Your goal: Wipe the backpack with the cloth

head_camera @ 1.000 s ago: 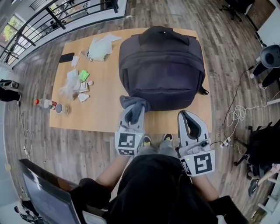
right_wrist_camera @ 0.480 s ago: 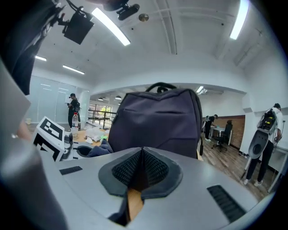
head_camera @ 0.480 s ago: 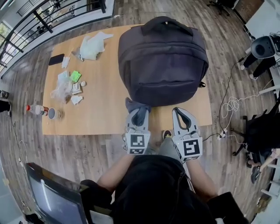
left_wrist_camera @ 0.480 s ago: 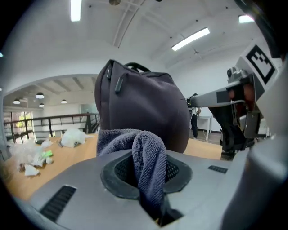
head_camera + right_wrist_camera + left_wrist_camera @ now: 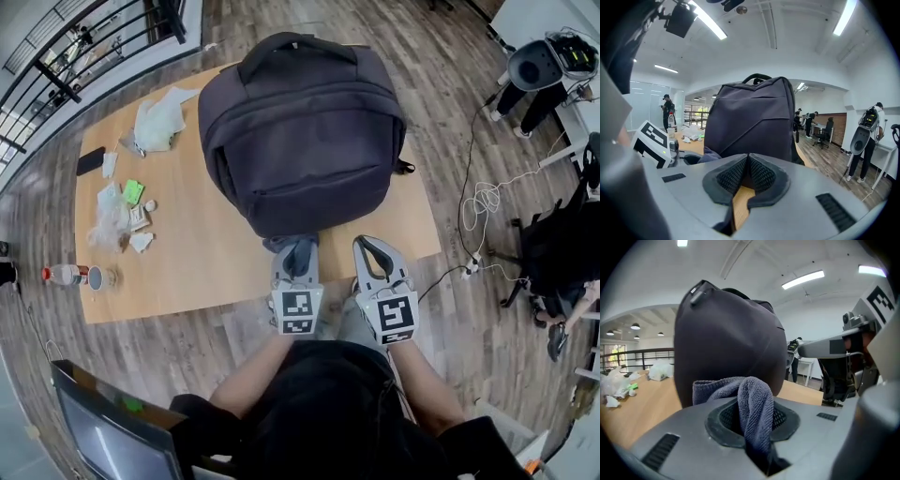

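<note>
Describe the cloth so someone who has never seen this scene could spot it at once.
On the wooden table sits a big dark backpack. At its near bottom edge the left gripper is shut on the cloth: a small blue-grey terry rag, unlike the pale plastic litter on the table's left.

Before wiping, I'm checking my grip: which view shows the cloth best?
Left gripper view: the cloth is large and close, clamped in the left gripper. The head view shows it small by the backpack; the right gripper view catches only an edge.
</note>
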Available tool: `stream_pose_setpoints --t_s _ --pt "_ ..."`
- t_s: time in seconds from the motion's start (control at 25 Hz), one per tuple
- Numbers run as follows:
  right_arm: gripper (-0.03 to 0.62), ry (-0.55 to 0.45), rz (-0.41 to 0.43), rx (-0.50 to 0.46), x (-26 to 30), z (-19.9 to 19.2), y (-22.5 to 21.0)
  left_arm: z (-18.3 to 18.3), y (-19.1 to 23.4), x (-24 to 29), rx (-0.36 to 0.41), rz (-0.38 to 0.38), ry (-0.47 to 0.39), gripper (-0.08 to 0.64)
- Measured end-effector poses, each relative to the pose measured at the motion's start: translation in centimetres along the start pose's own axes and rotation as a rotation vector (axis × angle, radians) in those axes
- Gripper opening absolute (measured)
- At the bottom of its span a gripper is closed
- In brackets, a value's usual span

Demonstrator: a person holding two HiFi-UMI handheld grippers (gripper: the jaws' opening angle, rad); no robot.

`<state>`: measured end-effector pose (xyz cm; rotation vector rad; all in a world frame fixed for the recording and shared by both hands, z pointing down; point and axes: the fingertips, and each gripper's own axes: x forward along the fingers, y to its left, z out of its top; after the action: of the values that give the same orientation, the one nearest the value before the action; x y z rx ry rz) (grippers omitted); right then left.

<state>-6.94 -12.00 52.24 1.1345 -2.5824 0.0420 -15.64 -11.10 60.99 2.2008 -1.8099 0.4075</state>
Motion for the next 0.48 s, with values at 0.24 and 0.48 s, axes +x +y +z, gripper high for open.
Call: stream_pose_setpoints --t_s 0.24,0.48 --pt "0.017 0.026 -0.115 0.008 -3.1 -1.1 -4.0 -0.6 -7.9 6.3 0.085 -0.167 0.037 0.075" --pt "0.017 0.048 -0.209 -0.011 -6.4 -2.0 -7.6 -1.3 -13.4 11.3 0.131 -0.228 0.078 0.075"
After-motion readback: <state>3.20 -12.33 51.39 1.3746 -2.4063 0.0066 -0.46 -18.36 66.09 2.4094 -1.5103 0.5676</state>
